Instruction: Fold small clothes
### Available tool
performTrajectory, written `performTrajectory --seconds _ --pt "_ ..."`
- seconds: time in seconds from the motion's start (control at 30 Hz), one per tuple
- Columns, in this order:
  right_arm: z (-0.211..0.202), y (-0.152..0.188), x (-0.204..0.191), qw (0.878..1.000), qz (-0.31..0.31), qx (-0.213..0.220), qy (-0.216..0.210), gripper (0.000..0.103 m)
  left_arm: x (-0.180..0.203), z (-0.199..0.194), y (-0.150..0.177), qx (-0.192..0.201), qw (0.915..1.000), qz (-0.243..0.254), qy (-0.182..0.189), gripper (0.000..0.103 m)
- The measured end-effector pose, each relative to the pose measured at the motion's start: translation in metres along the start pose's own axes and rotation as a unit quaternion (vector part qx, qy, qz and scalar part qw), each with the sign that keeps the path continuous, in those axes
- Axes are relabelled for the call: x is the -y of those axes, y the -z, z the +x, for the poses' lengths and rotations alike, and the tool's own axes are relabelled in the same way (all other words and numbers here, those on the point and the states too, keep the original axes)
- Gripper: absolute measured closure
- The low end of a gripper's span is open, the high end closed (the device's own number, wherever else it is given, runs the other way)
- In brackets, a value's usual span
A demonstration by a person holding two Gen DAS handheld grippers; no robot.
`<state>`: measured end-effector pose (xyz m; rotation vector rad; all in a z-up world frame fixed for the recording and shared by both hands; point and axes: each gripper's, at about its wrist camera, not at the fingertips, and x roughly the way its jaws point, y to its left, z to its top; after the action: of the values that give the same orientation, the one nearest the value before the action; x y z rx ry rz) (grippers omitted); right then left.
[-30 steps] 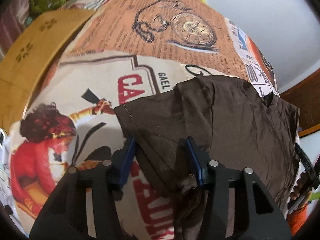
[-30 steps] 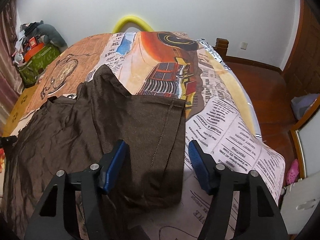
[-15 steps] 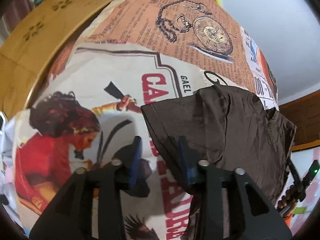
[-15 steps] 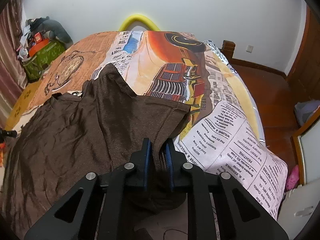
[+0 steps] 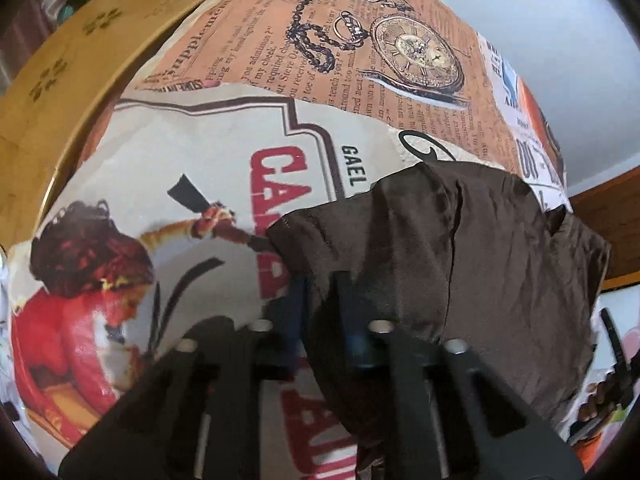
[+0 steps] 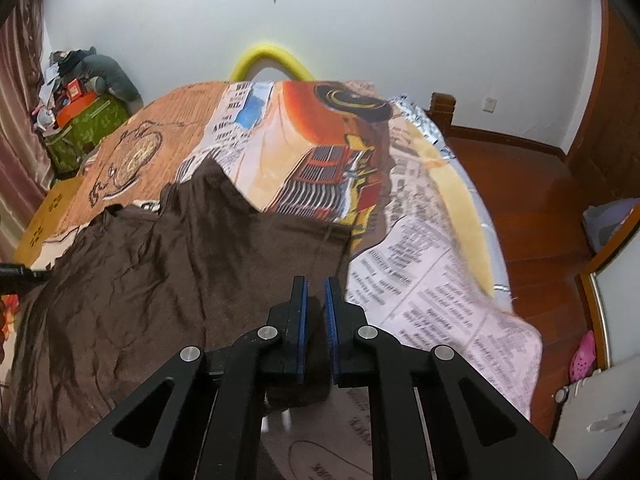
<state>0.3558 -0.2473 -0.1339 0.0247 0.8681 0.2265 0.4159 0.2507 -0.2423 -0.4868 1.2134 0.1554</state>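
Folding barely begun: dark brown thin-fabric garment [image 6: 168, 276] is lying mostly spread across the printed bedspread [image 6: 424, 280]; left gripper [image 5: 318, 300] and right gripper [image 6: 314, 308] are each pinching a near corner.

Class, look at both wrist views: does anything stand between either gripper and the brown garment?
Nothing visible does. The left gripper and right gripper are each shut on the garment, which lies on the printed bedspread.

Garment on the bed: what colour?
Plain dark brown fabric garment, no print; clearest in the right wrist view.
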Motion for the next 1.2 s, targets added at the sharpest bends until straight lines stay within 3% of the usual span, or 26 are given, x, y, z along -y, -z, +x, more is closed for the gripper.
performTrajectory --seconds 0.03,0.2,0.4,0.47,0.53,0.6,0.67,0.83,0.93,1.07,1.2 --pt "-0.002 -0.001 0.002 1.000 0.001 0.002 0.000 0.095 0.001 -0.003 0.000 0.007 0.9999 0.005 -0.006 0.096" --pt "-0.006 -0.003 0.008 1.000 0.007 0.007 0.001 0.095 0.016 -0.047 0.000 0.102 0.9910 0.063 -0.060 0.098" --pt "-0.005 -0.002 0.011 1.000 0.007 -0.002 -0.014 0.095 0.042 -0.086 0.004 0.146 0.9760 0.140 -0.082 0.099" --pt "-0.001 0.001 0.009 1.000 0.005 -0.015 -0.025 0.094 0.052 -0.090 0.006 0.146 0.9737 0.153 -0.083 0.099" --pt "0.002 0.004 0.007 0.999 0.005 -0.026 -0.028 0.087 0.058 -0.093 0.010 0.144 0.9734 0.162 -0.074 0.099" --pt "0.006 0.006 0.006 0.999 0.007 -0.034 -0.029 0.073 0.064 -0.094 0.012 0.144 0.9721 0.171 -0.069 0.098" --pt "0.007 0.008 0.008 0.999 0.014 -0.039 -0.032 0.068 0.065 -0.091 0.014 0.140 0.9721 0.173 -0.074 0.098" --pt "0.005 0.021 0.007 0.996 0.028 -0.061 -0.063 0.067 0.039 -0.078 0.016 0.100 0.9873 0.116 -0.044 0.070" --pt "-0.003 0.030 0.002 0.996 0.027 -0.055 -0.071 0.061 0.022 -0.069 0.020 0.086 0.9910 0.092 -0.046 0.068" --pt "-0.004 0.035 -0.004 0.995 0.034 -0.057 -0.077 0.060 0.006 -0.060 0.028 0.069 0.9940 0.074 -0.042 0.063" --pt "0.008 0.034 -0.016 0.996 0.019 -0.060 -0.056 0.059 -0.001 -0.053 0.033 0.062 0.9955 0.062 -0.035 0.057"
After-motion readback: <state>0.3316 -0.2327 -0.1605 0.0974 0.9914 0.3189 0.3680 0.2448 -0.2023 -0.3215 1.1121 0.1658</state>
